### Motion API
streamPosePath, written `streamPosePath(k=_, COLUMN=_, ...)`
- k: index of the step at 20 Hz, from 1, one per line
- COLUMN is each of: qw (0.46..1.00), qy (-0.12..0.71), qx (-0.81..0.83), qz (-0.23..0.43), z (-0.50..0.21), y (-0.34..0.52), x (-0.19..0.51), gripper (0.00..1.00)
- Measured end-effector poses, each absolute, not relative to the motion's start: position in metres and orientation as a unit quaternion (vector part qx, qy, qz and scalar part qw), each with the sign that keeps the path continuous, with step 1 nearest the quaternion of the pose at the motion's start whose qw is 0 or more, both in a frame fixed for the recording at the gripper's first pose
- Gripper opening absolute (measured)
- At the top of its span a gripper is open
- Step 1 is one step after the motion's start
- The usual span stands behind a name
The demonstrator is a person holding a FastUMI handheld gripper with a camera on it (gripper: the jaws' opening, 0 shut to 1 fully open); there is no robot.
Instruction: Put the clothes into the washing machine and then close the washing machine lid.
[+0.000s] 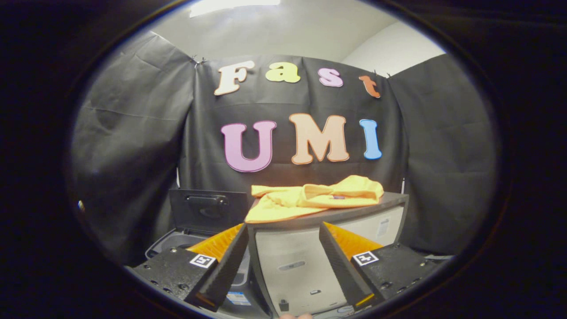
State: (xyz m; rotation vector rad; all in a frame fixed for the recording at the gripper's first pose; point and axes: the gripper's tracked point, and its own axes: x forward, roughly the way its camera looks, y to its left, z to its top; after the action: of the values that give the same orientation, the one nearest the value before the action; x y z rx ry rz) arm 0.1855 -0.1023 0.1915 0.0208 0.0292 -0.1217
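Gripper (283,230) fingers spread wide, holding nothing; yellow clothes (310,197) lie just beyond them atop a grey cabinet (292,261), the washing machine (186,243) lid (208,210) raised at their left.

No wording is coming through clearly enough to read on any object. The gripper (282,226) is holding its fingers apart with nothing between them. It is carrying a square black-and-white marker (203,260) at eight o'clock from the grey cabinet (288,252) front and a second marker (364,258) at four o'clock. A pale label (382,227) at the cabinet's two o'clock, a blue-and-white sticker (239,297) on the washing machine (177,241) at seven o'clock, and a small tag (339,197) on the yellow clothes (283,201) at twelve o'clock are all showing too small to read.
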Motion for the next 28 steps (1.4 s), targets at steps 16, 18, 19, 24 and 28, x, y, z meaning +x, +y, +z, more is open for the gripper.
streamPosePath(k=16, qw=0.981, qy=0.157, qx=-0.021, qz=-0.116, z=0.198, y=-0.187, x=0.333, gripper=0.97)
streamPosePath(k=18, qw=0.975, qy=0.181, qx=-0.026, qz=-0.123, z=0.188, y=-0.198, x=0.342, gripper=0.97)
streamPosePath(k=19, qw=0.973, qy=0.199, qx=-0.019, qz=-0.117, z=0.18, y=-0.198, x=0.346, gripper=0.97)
streamPosePath(k=24, qw=0.961, qy=0.254, qx=-0.045, qz=-0.105, z=0.148, y=-0.199, x=0.358, gripper=0.97)
streamPosePath(k=28, qw=0.959, qy=0.261, qx=-0.02, qz=-0.114, z=0.142, y=-0.2, x=0.364, gripper=0.87)
